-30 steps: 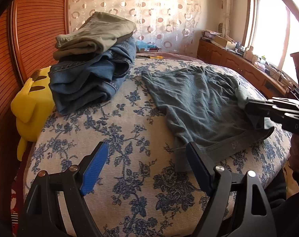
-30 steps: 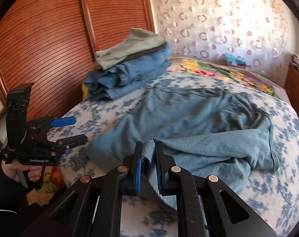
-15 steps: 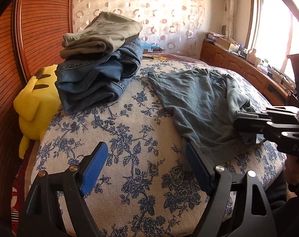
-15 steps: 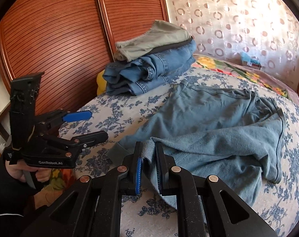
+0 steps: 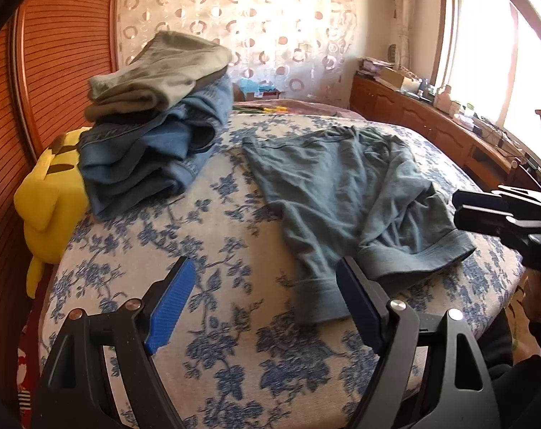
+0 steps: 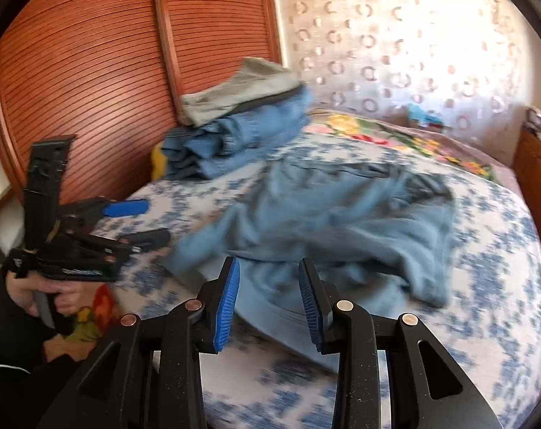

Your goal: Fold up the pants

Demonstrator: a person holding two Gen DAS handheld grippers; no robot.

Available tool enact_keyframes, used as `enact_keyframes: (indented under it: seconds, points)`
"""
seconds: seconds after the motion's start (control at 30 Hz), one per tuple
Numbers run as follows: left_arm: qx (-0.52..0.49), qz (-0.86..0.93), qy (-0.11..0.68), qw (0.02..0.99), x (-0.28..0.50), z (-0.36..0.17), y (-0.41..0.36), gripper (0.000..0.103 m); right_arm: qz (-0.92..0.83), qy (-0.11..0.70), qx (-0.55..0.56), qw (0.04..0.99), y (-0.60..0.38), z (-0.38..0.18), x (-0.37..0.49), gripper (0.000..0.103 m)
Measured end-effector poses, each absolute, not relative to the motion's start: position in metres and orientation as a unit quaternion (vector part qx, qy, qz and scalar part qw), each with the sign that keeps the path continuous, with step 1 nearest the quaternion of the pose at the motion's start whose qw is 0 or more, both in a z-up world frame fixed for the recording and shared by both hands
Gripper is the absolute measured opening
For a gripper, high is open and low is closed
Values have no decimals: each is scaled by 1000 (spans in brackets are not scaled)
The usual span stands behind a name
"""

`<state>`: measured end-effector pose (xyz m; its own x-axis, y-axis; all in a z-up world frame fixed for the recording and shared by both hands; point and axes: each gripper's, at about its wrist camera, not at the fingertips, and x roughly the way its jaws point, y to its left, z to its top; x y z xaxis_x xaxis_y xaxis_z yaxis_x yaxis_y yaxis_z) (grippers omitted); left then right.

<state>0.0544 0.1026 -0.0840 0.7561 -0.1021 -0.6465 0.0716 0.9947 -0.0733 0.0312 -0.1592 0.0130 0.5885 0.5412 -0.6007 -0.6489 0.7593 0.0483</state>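
Grey-blue pants spread on a flowered bed, both tools empty.

At the bed's left edge a yellow plush toy [image 5: 50, 196] shows only in the left wrist view, wedged against the ribbed wooden wall [image 6: 84, 82]; the right wrist view all but hides it behind the stack of folded clothes [image 5: 156, 121] at the far left corner. The left tool [image 5: 267, 298] hangs wide apart over bare bedcover [image 5: 199, 236], its right finger just beside a cuff. The pants [image 5: 345, 193] lie mid-bed, one leg doubled over toward the near edge. The right tool [image 6: 268, 296] stands partly spread, gripping nothing, blurred cloth beneath.
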Motion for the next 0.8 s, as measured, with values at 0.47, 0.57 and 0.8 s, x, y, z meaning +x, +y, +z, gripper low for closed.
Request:
enact_keyframes:
  seconds: [0.47, 0.57, 0.8]
  points:
    - [-11, -100, 346, 933, 75, -80, 66, 79, 219, 353, -93, 905, -205, -7, 78, 35]
    - [-8, -111, 350, 930, 77, -82, 58, 75, 210, 367, -94, 901, -206, -12, 86, 35]
    - [-4, -128, 356, 926, 77, -88, 45, 56, 208, 380, -87, 897, -203, -20, 96, 35]
